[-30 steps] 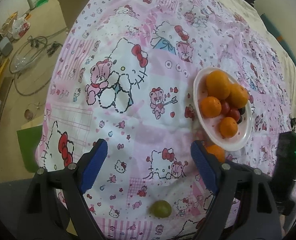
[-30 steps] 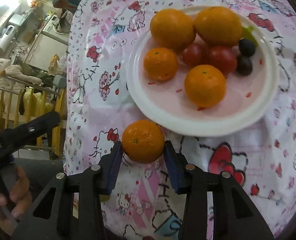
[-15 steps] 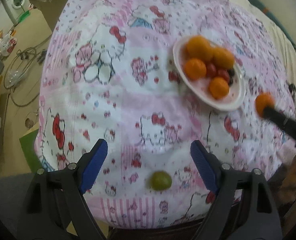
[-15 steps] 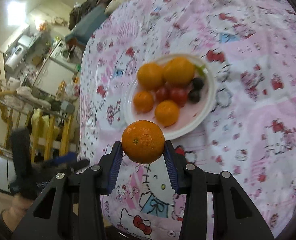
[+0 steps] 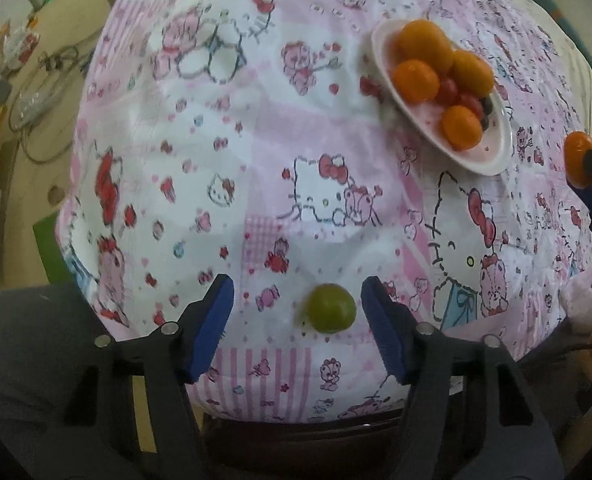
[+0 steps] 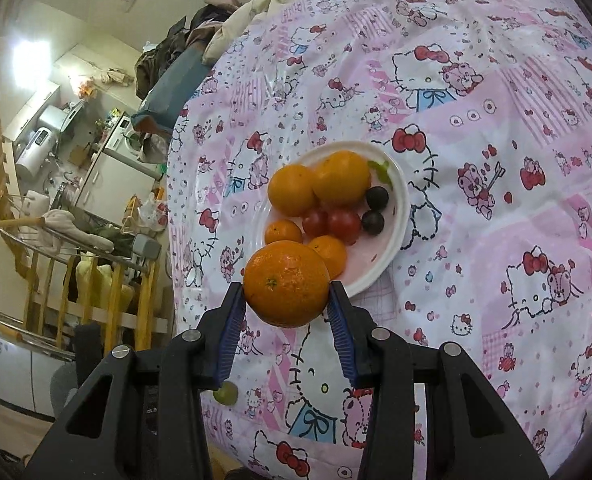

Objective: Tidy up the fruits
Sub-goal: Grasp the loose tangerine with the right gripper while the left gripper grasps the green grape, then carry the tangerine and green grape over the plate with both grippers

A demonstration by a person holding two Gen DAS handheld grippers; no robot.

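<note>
The plate of fruit is sitting on the pink cloth, in the upper right of the left view. The right gripper is now holding the orange higher, above the plate's near rim, pinching it. The left gripper has come lower; its jaws are closing around the green grape, lower centre, not yet touching.

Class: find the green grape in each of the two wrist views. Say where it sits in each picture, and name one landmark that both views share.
Left wrist view: the green grape lies low at centre on the cloth, between the closing left tool's pads, untouched.
Right wrist view: the grape peeks out low and left of centre, behind the right tool's left finger.
Shared landmark: the white plate of fruit.
</note>
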